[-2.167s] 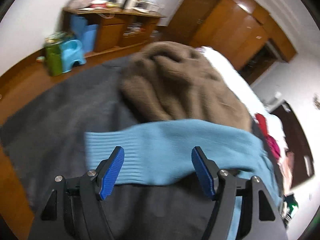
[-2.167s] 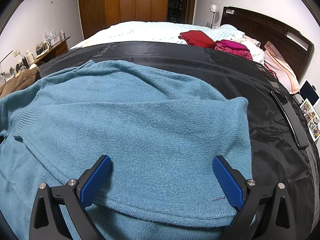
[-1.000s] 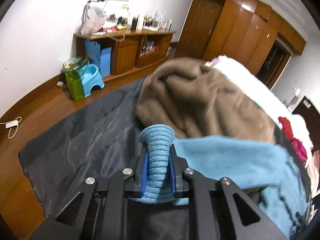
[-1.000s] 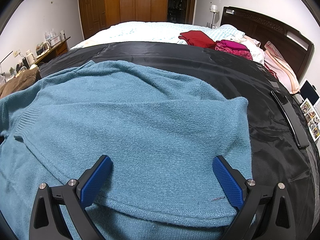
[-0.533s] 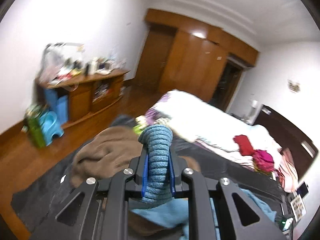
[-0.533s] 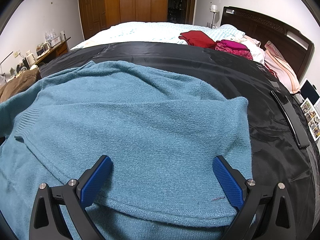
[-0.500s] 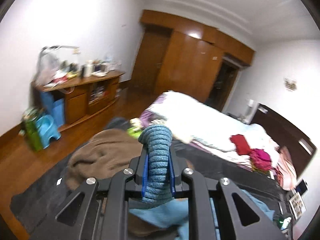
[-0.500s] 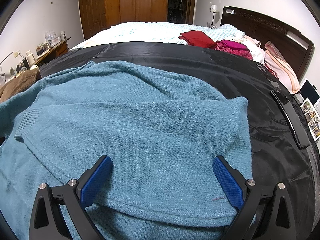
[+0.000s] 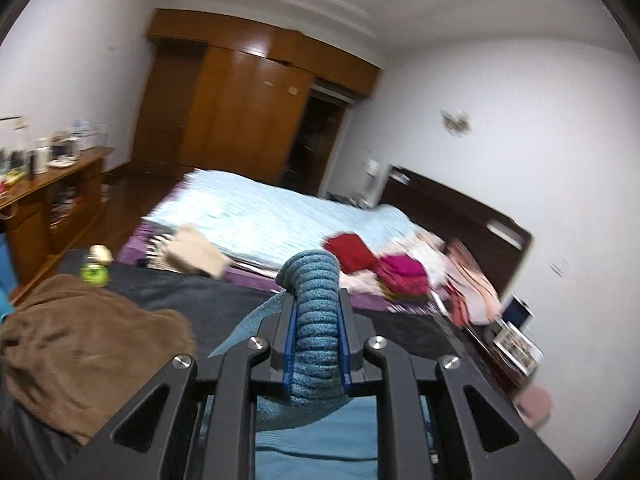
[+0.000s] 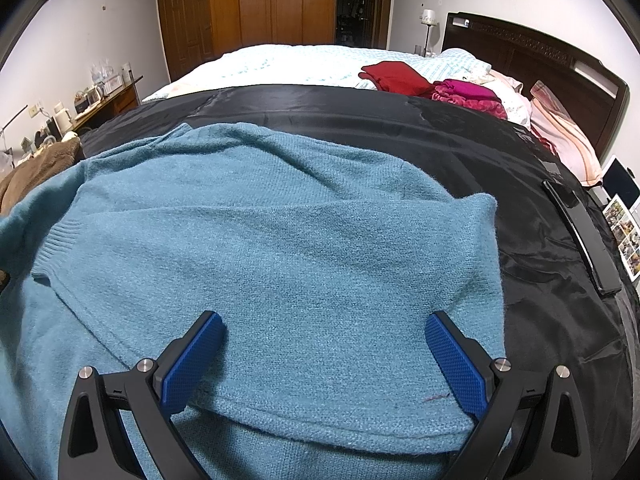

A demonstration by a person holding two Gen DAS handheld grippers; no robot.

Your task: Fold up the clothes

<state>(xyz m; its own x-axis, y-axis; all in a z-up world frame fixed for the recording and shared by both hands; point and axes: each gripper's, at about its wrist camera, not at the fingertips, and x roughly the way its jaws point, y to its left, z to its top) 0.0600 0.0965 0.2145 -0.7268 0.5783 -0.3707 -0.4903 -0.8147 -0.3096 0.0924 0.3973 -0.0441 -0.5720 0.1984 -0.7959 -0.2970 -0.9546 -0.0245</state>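
I have the left gripper (image 9: 316,344) clamped tight on the ribbed cuff (image 9: 314,320) of the teal sweater (image 10: 260,240), lifted at frame centre so the sleeve can swing across the body for a fold. My right gripper (image 10: 320,356) sits low in its frame, jaws spread wide and holding nothing, over the sweater's lower edge, probably to steady it. The sweater lies flat on the black sheet (image 10: 540,200), beside the brown garment (image 9: 88,344) at left.
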